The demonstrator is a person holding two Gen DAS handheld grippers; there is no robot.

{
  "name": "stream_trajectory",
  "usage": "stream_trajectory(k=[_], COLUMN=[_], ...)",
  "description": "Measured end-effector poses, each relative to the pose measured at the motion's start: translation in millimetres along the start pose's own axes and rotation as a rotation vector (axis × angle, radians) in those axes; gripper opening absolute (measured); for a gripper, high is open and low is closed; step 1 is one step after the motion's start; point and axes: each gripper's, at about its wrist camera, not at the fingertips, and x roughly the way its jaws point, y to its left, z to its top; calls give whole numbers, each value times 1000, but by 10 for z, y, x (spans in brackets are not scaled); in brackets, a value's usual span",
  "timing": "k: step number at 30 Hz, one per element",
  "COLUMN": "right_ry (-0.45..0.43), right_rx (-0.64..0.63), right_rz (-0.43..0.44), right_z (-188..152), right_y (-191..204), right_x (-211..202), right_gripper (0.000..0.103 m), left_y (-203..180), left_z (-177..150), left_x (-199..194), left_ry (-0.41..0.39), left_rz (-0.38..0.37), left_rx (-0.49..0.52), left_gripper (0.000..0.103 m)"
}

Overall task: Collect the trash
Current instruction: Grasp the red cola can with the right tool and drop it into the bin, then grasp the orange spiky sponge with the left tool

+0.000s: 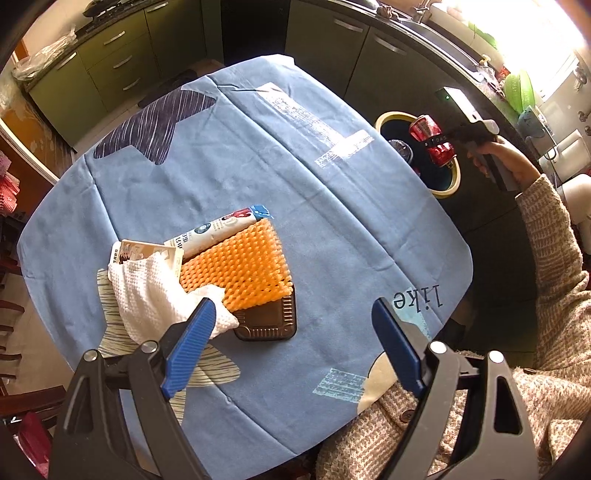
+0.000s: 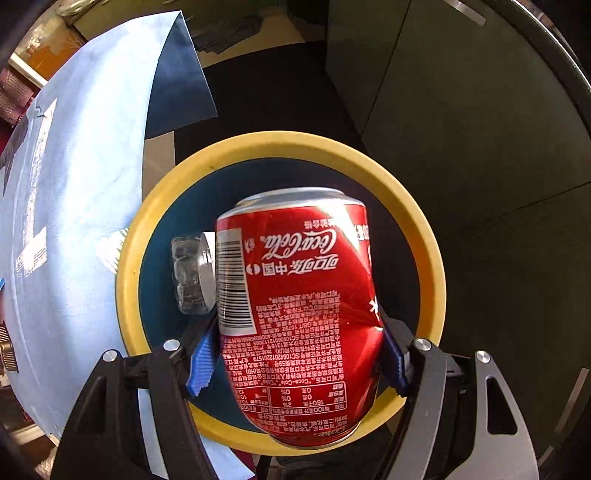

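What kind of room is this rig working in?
Most likely a home kitchen: green cabinets with drawers below a dark countertop, a cloth-covered table, and a yellow-rimmed bin beside the table.

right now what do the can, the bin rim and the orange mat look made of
Can: thin glossy metal, likely aluminium; it is dented and shiny.
Bin rim: smooth matte yellow, probably plastic.
Orange mat: soft-looking nubbed foam or rubber; unclear which.

room: kitchen | green cabinets (image 1: 110, 55) – dark worktop (image 1: 458, 66) | bright window (image 1: 517, 22) – right
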Motion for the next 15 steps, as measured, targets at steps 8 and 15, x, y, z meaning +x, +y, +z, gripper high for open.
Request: stream_trajectory(k=[8,15], right_ry=[-37,-80], right_rx=[-11,-44], right_rz=[-9,5], right_z=[-30,-120], right_y=[44,184], right_x=[-156,-483], right_gripper=[78,78], left_y=[111,117], left_z=[101,225], left_x=[223,661], left_ry=[36,119], left_rz=[26,50], left_rx=[-2,3], left_gripper=[85,85])
